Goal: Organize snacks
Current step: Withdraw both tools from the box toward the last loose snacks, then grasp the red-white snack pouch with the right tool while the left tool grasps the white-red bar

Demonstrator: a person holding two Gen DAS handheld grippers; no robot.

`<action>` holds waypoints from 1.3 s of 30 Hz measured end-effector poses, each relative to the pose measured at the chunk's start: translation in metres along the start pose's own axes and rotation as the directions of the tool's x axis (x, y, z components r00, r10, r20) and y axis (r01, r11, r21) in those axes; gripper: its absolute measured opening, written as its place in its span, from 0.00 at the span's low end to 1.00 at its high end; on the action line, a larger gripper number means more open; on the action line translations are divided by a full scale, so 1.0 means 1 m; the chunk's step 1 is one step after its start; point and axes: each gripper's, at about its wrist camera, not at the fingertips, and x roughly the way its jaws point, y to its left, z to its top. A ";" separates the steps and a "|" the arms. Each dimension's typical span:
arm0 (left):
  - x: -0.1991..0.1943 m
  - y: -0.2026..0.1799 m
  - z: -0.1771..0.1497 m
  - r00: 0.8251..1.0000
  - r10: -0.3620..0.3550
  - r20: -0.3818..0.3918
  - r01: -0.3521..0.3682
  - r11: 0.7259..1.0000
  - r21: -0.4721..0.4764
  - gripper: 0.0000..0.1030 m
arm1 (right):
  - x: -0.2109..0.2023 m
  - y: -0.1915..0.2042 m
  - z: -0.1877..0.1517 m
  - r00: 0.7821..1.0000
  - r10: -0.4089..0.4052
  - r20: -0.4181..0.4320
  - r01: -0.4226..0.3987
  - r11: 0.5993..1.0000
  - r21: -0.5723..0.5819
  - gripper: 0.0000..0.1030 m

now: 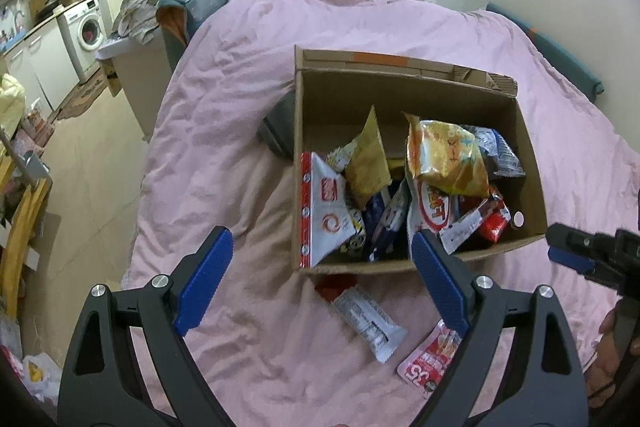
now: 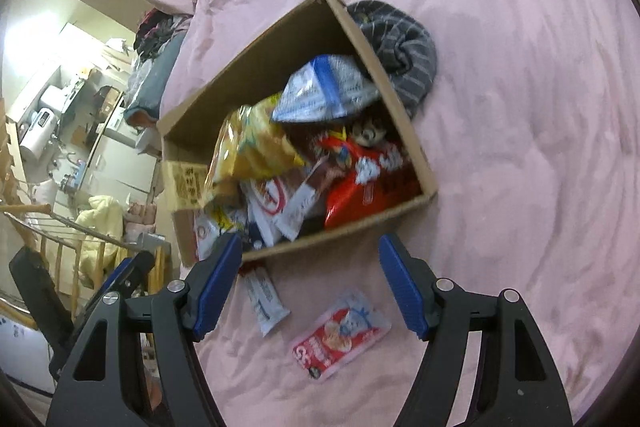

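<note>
An open cardboard box (image 1: 532, 163) (image 2: 248, 55) full of snack packets sits on the pink bed cover. A yellow-orange chip bag (image 1: 448, 159) (image 2: 256, 143) lies on top. Two packets lie on the cover in front of the box: a white-grey bar wrapper (image 1: 368, 323) (image 2: 264, 301) and a pink-red pouch (image 1: 430, 359) (image 2: 340, 335). My left gripper (image 1: 320, 267) is open and empty, hovering above the bar wrapper. My right gripper (image 2: 312, 275) is open and empty, above the pink-red pouch; it also shows at the right edge of the left wrist view (image 1: 576, 255).
The pink cover (image 1: 240, 87) spans the bed. A grey striped cloth (image 2: 404, 47) lies against the box's far side. A dark object (image 1: 280, 127) sits by the box's left wall. The bed's left edge drops to a floor with a washing machine (image 1: 86, 27) and clutter.
</note>
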 end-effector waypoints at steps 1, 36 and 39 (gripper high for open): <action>-0.001 0.001 -0.003 1.000 -0.001 -0.006 0.001 1.000 -0.006 0.86 | 0.001 0.001 -0.005 1.000 0.002 -0.010 -0.002 1.000 -0.001 0.71; 0.011 0.073 -0.065 0.966 0.078 -0.246 -0.128 0.973 -0.192 0.86 | 0.112 0.006 -0.071 0.918 -0.194 -0.347 0.212 0.977 0.016 0.72; 0.012 0.075 -0.065 0.966 0.074 -0.249 -0.126 0.972 -0.198 0.86 | 0.106 -0.001 -0.073 0.911 -0.208 -0.357 0.247 0.967 0.065 0.73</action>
